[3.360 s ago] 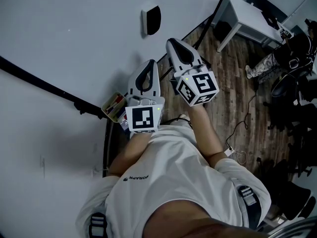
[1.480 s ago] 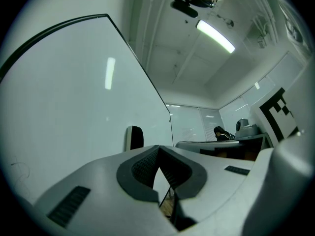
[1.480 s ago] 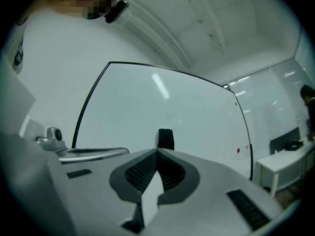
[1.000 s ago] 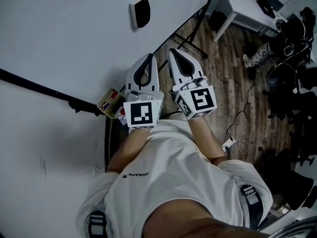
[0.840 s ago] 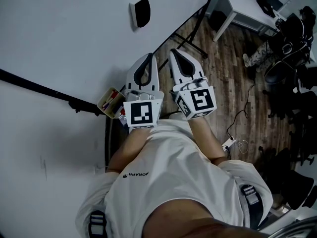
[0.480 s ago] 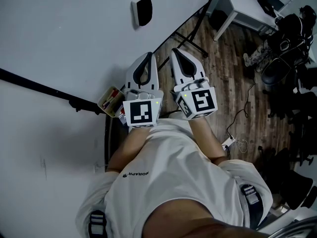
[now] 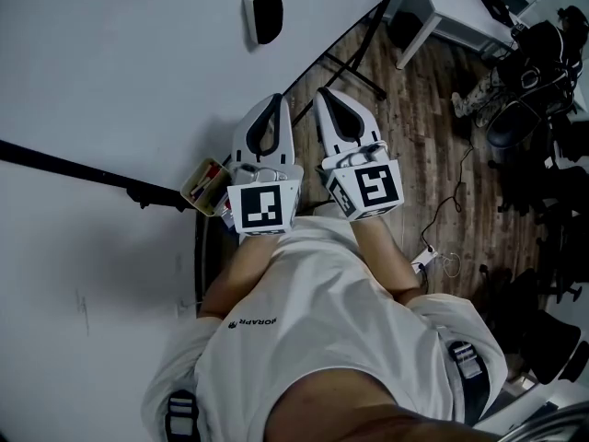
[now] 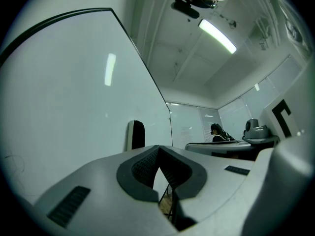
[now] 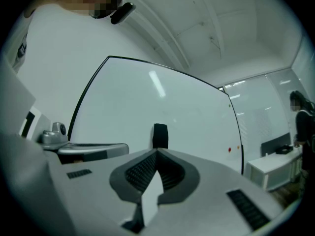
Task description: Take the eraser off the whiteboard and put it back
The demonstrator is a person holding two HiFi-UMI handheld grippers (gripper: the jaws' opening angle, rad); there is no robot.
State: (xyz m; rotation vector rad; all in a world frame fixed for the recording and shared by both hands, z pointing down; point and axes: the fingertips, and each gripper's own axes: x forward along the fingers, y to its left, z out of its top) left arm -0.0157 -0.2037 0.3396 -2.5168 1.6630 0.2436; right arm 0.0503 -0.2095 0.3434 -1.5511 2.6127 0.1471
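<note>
Whiteboard point(image 7: 120, 63) carries eraser point(image 7: 264, 15), untouched; left claw point(image 7: 273, 101) and right claw point(image 7: 328, 96) both closed, empty, short of it; whole task apparently left to do

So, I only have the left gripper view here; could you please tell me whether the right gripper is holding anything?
Observer: No. The right gripper is shut, with nothing between its jaws.
Operator: Thank you. Could you also tell me where the eraser sits relative to it?
Observer: In the head view the eraser is stuck to the whiteboard, ahead of the right gripper's tips, with bare board between them, so nothing is touching it.
</note>
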